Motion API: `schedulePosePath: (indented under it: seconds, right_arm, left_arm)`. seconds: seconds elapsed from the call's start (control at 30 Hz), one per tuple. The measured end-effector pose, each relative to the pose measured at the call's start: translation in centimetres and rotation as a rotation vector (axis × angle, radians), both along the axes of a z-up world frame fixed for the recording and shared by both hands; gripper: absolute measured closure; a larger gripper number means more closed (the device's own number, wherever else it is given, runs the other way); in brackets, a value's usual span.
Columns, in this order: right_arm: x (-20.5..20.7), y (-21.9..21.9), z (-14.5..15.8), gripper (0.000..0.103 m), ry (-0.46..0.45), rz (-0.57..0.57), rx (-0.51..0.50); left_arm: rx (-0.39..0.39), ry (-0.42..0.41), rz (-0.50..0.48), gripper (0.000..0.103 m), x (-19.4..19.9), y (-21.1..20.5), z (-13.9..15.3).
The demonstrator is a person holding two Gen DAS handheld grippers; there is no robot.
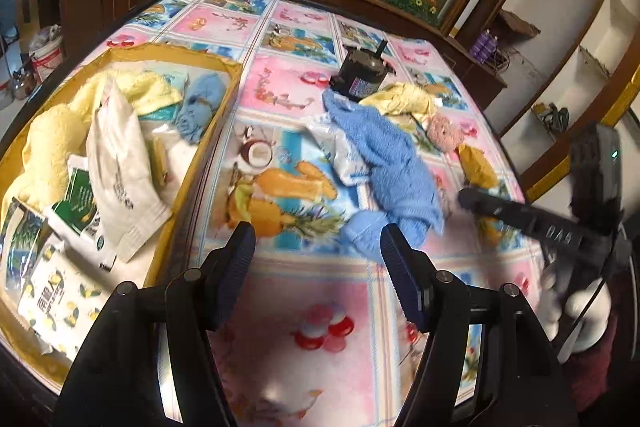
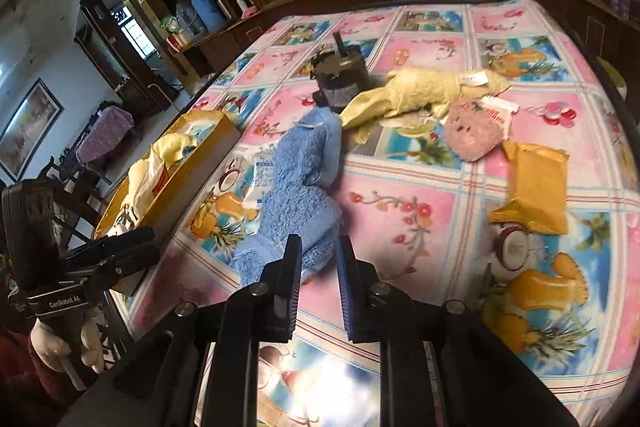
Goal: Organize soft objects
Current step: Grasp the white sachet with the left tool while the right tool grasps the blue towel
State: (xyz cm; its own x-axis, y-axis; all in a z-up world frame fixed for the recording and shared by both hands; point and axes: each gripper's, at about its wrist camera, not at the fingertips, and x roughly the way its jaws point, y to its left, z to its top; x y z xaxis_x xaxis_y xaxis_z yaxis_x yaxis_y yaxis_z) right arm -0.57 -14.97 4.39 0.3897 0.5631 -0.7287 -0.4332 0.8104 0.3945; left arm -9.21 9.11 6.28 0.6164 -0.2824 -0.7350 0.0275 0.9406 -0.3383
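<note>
Two tongs over the worktop, blue towel at the right pair

Your right tongs (image 2: 318, 259) have narrowed to a slim gap, and the near end of the blue towel (image 2: 298, 183) lies just at their tips; the blur keeps you from telling whether the pads press on it. Your left tongs (image 1: 318, 251) stand apart with nothing between them, hovering above the patterned cloth of the worktop (image 1: 304, 327), with the towel's near end just beyond their right finger.

Past the towel lies a yellow cloth (image 2: 420, 89), touching a black cylindrical object (image 2: 340, 75) that stands at the towel's far end. A pink fuzzy pad (image 2: 474, 133) rests beside the yellow cloth, and a brown paper packet (image 2: 534, 187) lies near it. At your left, a yellow-rimmed box (image 1: 200, 155) holds yellow towels (image 1: 56, 135), a small blue cloth (image 1: 202, 103) and printed pouches (image 1: 116, 175).
</note>
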Motion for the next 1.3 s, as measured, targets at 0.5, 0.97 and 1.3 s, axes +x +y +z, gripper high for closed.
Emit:
schedulePosePath:
  seconds: [0.5,0.97,1.3]
  right_arm:
    - [2.5,0.3,-3.2,0.06,-0.008,-0.139,-0.069]
    - [2.1,-2.0,-4.1,0.058,-0.032,-0.197,0.016]
    - [2.0,-2.6,-3.9,0.06,-0.044,-0.207,0.055]
  left_arm:
    - [0.001,0.086,0.034,0.037,6.8,-1.1,-2.2]
    - [0.265,0.078,-0.026,0.031,13.7,-7.1,-5.1]
    - [0.097,0.046,-0.091,0.077,12.0,-5.8,-4.5]
